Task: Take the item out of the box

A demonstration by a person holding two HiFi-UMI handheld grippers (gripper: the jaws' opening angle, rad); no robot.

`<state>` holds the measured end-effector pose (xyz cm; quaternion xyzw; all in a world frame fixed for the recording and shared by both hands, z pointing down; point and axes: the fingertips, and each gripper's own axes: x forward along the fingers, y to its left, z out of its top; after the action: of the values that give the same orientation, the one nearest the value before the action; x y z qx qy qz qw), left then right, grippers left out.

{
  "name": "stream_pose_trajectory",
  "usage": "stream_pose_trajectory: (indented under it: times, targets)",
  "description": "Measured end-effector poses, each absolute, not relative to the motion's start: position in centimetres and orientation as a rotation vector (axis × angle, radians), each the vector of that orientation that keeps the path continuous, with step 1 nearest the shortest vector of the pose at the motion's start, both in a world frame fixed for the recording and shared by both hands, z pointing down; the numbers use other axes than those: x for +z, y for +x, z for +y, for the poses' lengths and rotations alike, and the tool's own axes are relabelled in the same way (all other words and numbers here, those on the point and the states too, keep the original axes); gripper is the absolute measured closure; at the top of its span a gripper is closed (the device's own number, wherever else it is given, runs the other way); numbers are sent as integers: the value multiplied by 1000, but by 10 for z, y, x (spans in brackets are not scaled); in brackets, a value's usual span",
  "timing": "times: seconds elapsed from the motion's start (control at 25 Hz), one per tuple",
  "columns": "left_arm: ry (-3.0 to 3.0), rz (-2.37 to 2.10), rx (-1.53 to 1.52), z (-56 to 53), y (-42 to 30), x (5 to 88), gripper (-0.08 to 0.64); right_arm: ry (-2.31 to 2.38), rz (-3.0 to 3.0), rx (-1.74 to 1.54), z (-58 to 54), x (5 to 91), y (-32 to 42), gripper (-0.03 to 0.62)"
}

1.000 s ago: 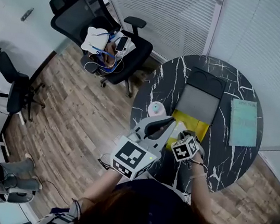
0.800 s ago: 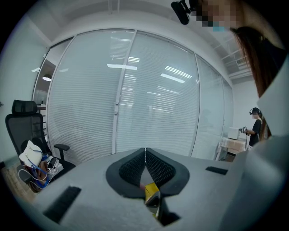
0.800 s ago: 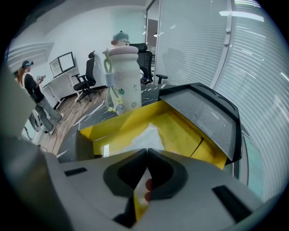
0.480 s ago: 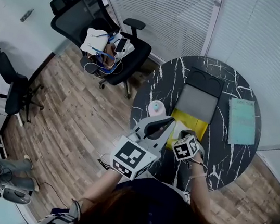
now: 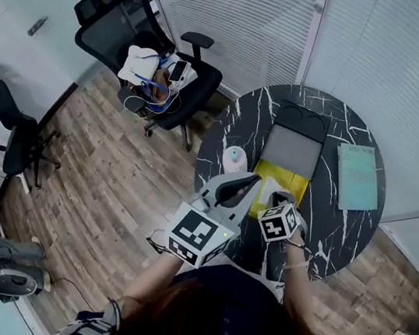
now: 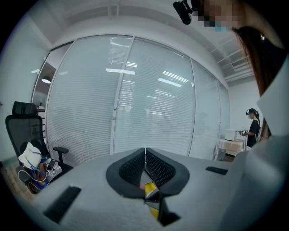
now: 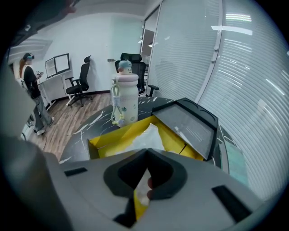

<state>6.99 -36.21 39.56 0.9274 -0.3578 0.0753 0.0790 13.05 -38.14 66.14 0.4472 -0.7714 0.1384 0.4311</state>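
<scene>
An open yellow box [image 5: 269, 170] lies on the round black marble table [image 5: 239, 128], its grey lid [image 5: 291, 148] folded back. In the right gripper view a white plastic-wrapped item [image 7: 146, 134] lies in the yellow box [image 7: 104, 140] and runs up between my jaws. My right gripper [image 7: 146, 152] is shut on the edge of that wrapping; in the head view the right gripper [image 5: 282, 199] hangs over the box's near end. My left gripper [image 5: 252, 180] hovers at the box's left edge. Its jaws meet, and the left gripper [image 6: 145, 152] points up at the glass wall.
A white bottle [image 5: 234, 159] with a cartoon cap stands left of the box, also close in the right gripper view [image 7: 125, 101]. A teal book [image 5: 358, 177] lies at the table's right. Office chairs [image 5: 146, 42] stand on the wooden floor. A person [image 7: 30, 85] stands far off.
Both grippers keep their places over the box. The head view has drifted slightly, and a person at the lower left has shifted.
</scene>
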Motion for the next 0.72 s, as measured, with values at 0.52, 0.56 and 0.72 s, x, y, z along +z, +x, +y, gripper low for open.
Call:
stream_pose_trajectory:
  times: [0.52, 0.56, 0.72]
  targets:
    - [2804, -1052, 186, -336, 59, 385, 532, 1266, -1974, 287, -370, 614, 134, 568]
    - [2807, -1048, 185, -334, 59, 384, 532, 1276, -1974, 282, -369, 610, 135, 568]
    - [2816, -1036, 177, -323, 58, 382, 532, 1321, -1981, 269, -361, 596, 137, 568]
